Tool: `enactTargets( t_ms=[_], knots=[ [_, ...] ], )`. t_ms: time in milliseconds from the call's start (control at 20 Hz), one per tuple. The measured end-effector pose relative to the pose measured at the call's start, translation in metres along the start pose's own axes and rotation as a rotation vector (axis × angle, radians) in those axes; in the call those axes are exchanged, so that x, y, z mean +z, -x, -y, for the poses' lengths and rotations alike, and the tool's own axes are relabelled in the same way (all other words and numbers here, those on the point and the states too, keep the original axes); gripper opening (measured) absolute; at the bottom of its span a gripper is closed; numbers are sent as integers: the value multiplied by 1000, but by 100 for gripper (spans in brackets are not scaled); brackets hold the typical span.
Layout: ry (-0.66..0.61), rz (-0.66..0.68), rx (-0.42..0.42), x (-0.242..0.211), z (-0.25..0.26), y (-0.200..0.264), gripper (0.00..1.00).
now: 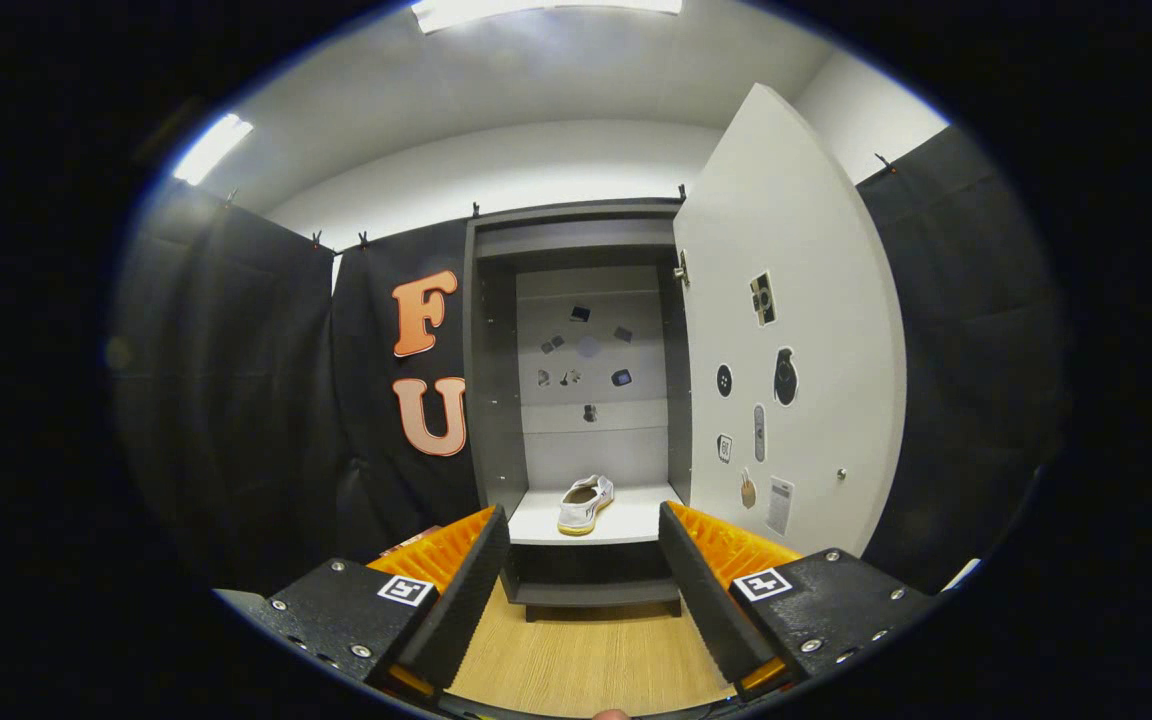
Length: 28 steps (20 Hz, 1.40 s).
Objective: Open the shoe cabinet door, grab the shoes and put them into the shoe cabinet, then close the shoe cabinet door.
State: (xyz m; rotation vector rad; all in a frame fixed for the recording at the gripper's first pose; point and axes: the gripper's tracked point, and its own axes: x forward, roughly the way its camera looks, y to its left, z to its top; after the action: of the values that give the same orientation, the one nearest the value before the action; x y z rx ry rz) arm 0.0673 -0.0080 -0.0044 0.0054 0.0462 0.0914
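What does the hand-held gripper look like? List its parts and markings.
The hand-held gripper has two long fingers with ribbed inner faces, each mounted on a dark block fixed with silver screws. Each block carries a square black-and-white marker tag.

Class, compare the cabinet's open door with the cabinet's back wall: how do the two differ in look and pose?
The door swings out toward the open fingers, brightly lit; the back wall sits deep inside the cabinet, shaded. The door carries larger stickers and a small knob; the back wall's stickers look smaller. A white shoe rests on the shelf before the back wall, none by the door. Both are pale, sticker-covered panels.
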Motion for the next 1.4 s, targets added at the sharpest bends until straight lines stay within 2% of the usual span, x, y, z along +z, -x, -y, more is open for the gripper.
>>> enactTargets(
  t_ms=[150, 350, 650, 850, 1050, 1400],
  knots=[
    [6, 5, -14, 2, 5, 6, 93],
    [-24, 4, -60, 4, 41, 21, 93],
    [-25, 6, -195, 4, 135, 46, 93],
    [-46, -1, -255, -4, 194, 48, 93],
    [-39, -24, -256, -16, 225, 41, 95],
    [-42, -46, -192, -32, 239, 11, 95]
  ],
)
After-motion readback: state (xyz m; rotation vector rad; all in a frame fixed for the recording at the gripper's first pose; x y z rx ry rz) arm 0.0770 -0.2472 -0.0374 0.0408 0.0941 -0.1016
